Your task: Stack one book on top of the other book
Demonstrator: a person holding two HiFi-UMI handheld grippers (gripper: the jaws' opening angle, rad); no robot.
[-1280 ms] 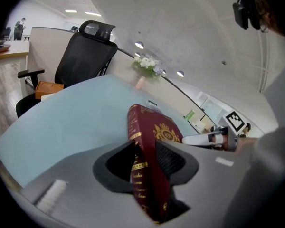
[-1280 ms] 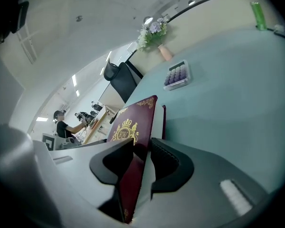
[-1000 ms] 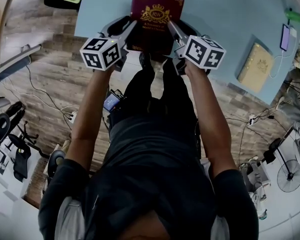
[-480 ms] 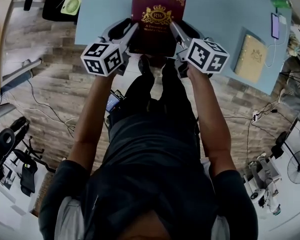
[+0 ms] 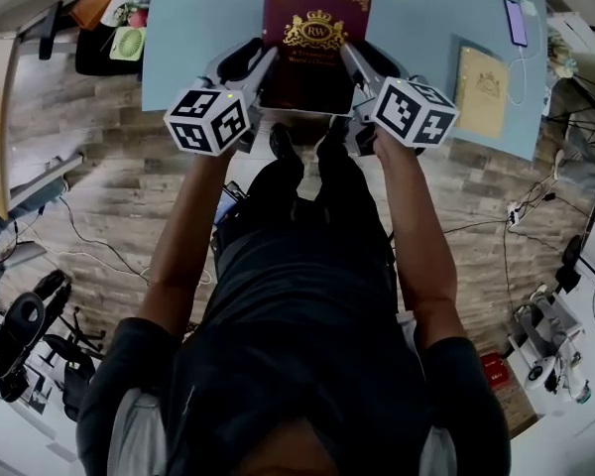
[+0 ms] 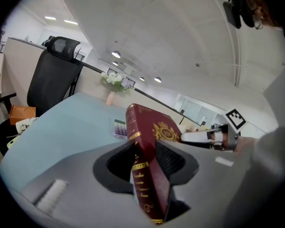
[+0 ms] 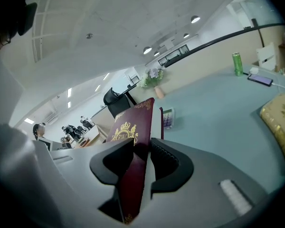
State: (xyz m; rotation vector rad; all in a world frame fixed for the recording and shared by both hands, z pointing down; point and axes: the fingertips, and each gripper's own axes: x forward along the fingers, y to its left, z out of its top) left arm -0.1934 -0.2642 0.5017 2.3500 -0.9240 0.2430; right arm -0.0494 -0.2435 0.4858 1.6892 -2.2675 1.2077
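Left gripper (image 6: 145,161) and right gripper (image 7: 141,161) each pinch the maroon book (image 5: 315,43) over the table's (image 5: 198,18) near edge — an uneven pull could slip it short of the tan book (image 5: 481,92).

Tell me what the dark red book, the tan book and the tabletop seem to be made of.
The dark red book: likely leatherette over board, low sheen, gold-stamped crest and spine bands. The tan book: probably a similar hardcover, textured matte cover with a gold emblem. The tabletop: smooth pale blue laminate or painted board, matte, without visible grain.
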